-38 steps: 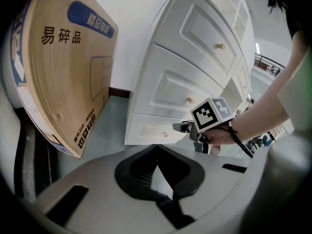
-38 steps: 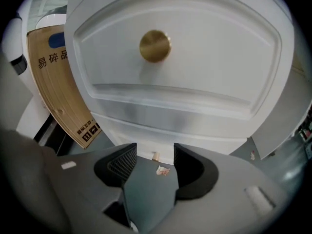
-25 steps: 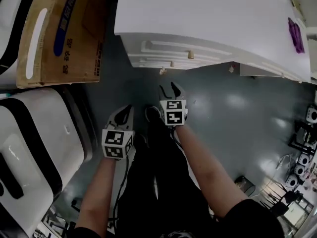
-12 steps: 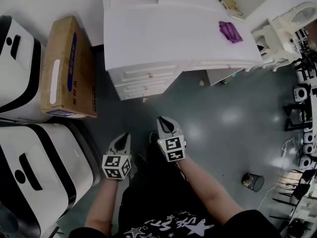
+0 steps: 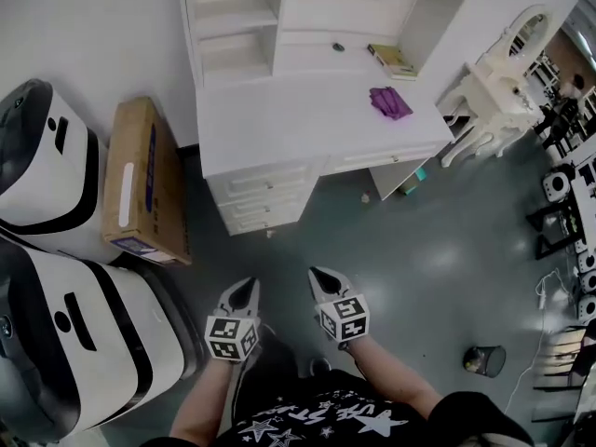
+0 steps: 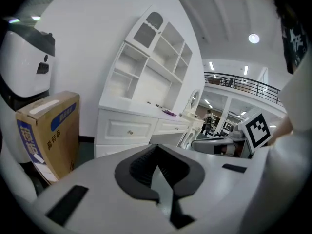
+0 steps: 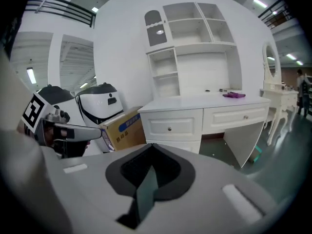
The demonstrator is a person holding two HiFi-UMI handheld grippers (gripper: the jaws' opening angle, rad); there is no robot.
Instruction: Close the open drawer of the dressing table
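The white dressing table (image 5: 307,128) with its shelf unit stands against the wall, well ahead of both grippers. Its drawer fronts (image 5: 256,198) all sit flush with the cabinet; they also show in the right gripper view as the drawer fronts (image 7: 169,126) and in the left gripper view as the drawer fronts (image 6: 127,129). My left gripper (image 5: 245,288) and right gripper (image 5: 320,275) hang side by side over the floor, both pointing toward the table. The left gripper (image 6: 157,150) is shut and holds nothing. The right gripper (image 7: 152,147) is likewise shut with nothing in it.
A purple item (image 5: 389,101) and a book (image 5: 391,60) lie on the tabletop. A cardboard box (image 5: 144,180) leans left of the table, beside two large white-and-black machines (image 5: 56,166). An ornate white vanity (image 5: 494,101) stands right; a small bin (image 5: 484,359) sits on the floor.
Both grippers have pulled back from the drawer fronts and risen, so the table now lies farther off. The right gripper's jaws went from open to shut.
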